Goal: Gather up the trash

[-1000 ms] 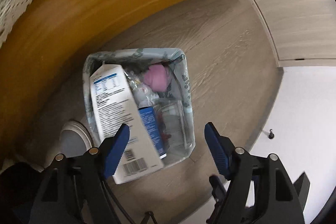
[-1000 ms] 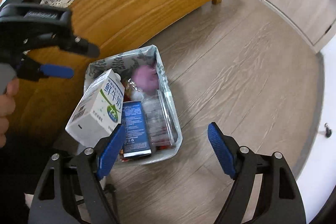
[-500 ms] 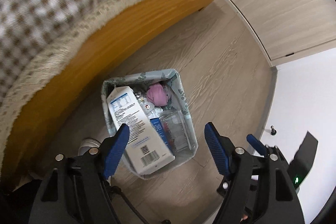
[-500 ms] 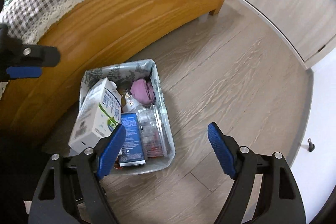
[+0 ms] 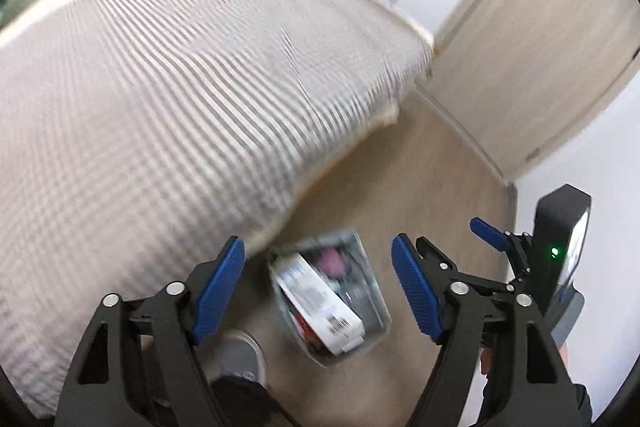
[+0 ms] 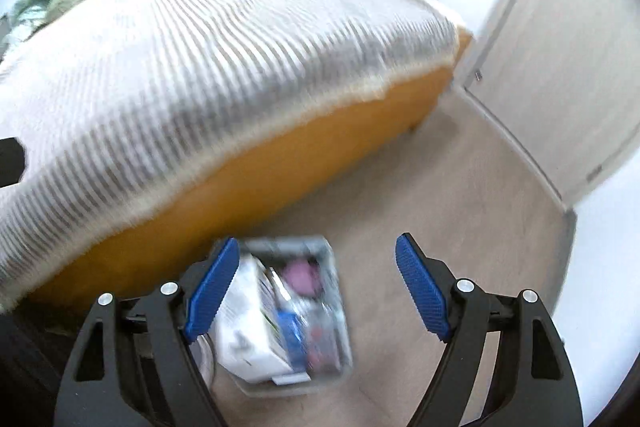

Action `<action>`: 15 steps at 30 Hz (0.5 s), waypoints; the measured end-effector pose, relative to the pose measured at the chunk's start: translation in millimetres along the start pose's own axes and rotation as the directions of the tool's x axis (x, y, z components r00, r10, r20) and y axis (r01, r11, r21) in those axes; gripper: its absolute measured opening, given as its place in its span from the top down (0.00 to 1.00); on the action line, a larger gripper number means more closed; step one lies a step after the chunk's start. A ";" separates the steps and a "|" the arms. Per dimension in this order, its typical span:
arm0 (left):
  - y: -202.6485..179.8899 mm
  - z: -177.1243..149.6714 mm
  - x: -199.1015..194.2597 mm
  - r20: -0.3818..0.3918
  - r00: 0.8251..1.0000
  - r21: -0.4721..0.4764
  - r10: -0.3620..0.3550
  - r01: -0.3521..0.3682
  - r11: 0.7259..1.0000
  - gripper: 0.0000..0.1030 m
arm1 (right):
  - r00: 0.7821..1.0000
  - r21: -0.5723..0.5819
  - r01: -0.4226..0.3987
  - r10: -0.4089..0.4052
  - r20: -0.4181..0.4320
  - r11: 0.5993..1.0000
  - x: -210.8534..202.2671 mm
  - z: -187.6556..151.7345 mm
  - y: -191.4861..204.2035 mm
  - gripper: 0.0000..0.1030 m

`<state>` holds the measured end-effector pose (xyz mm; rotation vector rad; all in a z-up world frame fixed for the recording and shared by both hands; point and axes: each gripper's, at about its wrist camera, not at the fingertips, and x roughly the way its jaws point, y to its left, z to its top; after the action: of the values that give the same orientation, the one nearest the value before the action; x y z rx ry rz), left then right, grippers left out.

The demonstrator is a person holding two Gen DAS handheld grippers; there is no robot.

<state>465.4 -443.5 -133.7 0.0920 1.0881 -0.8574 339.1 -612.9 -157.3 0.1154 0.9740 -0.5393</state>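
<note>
A patterned grey trash bin point(image 5: 375, 289) point(image 6: 334, 267) stands on the wood floor beside the bed, blurred in both views. Inside lie a white milk carton point(image 5: 316, 303) point(image 6: 244, 327), a pink lump point(image 5: 334, 261) point(image 6: 302, 275) and a blue packet point(image 6: 292, 335). My left gripper point(image 5: 315, 242) hangs high above the bin, jaws opening, nothing between them. My right gripper point(image 6: 316, 239) is also high over the bin, open and empty. Its black body point(image 5: 560, 247) shows at the right of the left wrist view.
A bed with a checked cover point(image 5: 160, 87) point(image 6: 200, 47) and an orange wooden side point(image 6: 260, 179) fills the left. Pale cupboard doors point(image 5: 520, 47) point(image 6: 560, 47) line the right. A person's grey shoe point(image 5: 240, 355) is next to the bin. Bare floor point(image 6: 460, 179) lies between.
Both grippers have risen and tipped upward, so the bin looks smaller and lower. The bed's top and the far cupboards have come into view. The trash in the bin has not moved.
</note>
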 end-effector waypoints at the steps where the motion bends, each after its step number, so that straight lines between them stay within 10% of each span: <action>1: 11.0 5.5 -19.3 0.038 0.999 -0.013 0.021 -0.021 1.000 0.28 | 1.000 -0.014 -0.012 0.012 0.017 1.000 -4.9 10.1 10.7 0.25; 6: 68.9 21.9 -106.4 0.192 0.972 -0.054 0.132 -0.124 0.991 0.22 | 0.979 -0.048 -0.189 0.192 0.066 0.981 -36.8 72.9 83.1 0.24; 15: 189.7 35.8 -243.7 0.362 0.847 -0.197 0.389 -0.338 0.920 0.12 | 0.907 -0.194 -0.389 0.411 0.093 0.901 -82.5 159.1 233.3 0.19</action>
<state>570.0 -192.5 17.2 0.0155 0.7059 -0.4329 535.6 -432.3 -33.6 0.1208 0.8324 -0.0793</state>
